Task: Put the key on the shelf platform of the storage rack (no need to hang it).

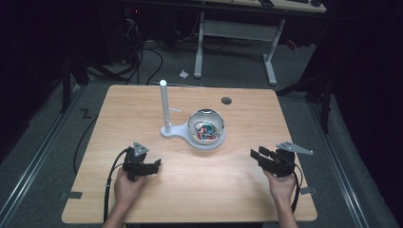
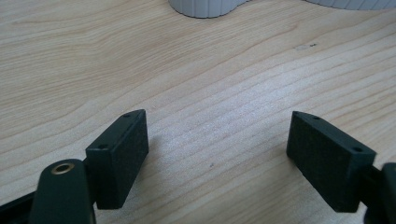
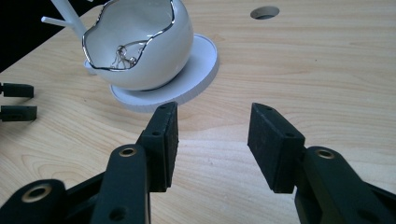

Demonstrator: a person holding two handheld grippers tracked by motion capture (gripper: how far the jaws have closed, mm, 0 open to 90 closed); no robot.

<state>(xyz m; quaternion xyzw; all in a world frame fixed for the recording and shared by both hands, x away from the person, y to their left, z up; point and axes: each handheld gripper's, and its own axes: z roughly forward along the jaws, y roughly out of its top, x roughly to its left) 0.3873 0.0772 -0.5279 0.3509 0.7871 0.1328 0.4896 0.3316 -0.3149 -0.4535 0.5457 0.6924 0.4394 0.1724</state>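
While nothing was gripped yet, both tools sat parked low near the desk's front edge: left gripper [image 1: 153,166] toward the front-left corner, right gripper [image 1: 257,156] toward the front-right corner, each with a hand behind it. Jaws spread wide on both, bare wood between the pads [image 2: 122,154] in the left gripper view, same gap in the right gripper view [image 3: 212,144]. Probably a ready stance, symmetric about the work, aimed inward.

White bowl [image 1: 206,125] near the desk's centre, seated on the round end of a white stand base [image 1: 173,133]; upright post [image 1: 164,104] rising from the base's other end, toward the desk's back-left, short peg sticking out sideways. Likely a hanger for what was in the bowl, hence bowl and post sharing one base. Bowl well apart from both grippers, roughly midway between them, slightly nearer the back edge.

Contents [image 1: 205,130] hard to read: small coloured bits from above, thin metallic loops [image 3: 122,53] from the right gripper view, type not resolvable. Bowl rim uneven, silver-edged. Post top cropped in the right gripper view; base [image 2: 205,7] cut off at the frame top in the left gripper view. Dark round hole [image 1: 226,100] toward the desk's back-right, purpose unclear. Room beyond the desk too dark to make out.
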